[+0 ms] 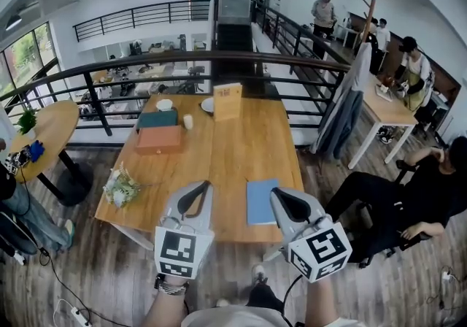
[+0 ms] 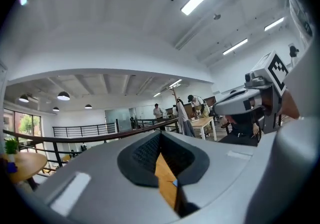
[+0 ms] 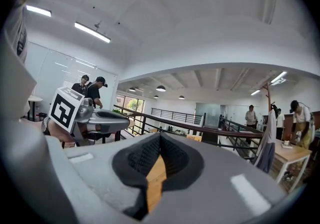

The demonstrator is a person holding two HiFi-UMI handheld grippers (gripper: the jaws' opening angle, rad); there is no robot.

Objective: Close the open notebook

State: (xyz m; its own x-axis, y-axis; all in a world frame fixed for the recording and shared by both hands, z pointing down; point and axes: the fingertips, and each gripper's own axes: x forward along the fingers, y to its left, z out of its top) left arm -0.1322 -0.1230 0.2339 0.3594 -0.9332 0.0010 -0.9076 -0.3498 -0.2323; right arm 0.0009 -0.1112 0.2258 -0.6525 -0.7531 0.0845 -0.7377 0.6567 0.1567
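Observation:
A blue notebook [image 1: 259, 201] lies shut and flat near the front edge of the wooden table [image 1: 226, 158]. My left gripper [image 1: 198, 188] is held up in front of the table, left of the notebook, with its jaws shut on nothing [image 2: 160, 135]. My right gripper [image 1: 279, 194] hangs just right of the notebook's near end, also shut and empty [image 3: 160, 138]. Both point level over the table, clear of the notebook. Each gripper view shows the other gripper alongside: the right gripper [image 2: 245, 103] and the left gripper [image 3: 95, 118].
On the table's far left stand an orange box [image 1: 159, 139], a teal box [image 1: 158, 119] and a white cup [image 1: 188, 122]. A wooden sign [image 1: 228, 101] stands at the back, flowers [image 1: 122, 188] at the left front. A seated person [image 1: 416, 194] is to the right.

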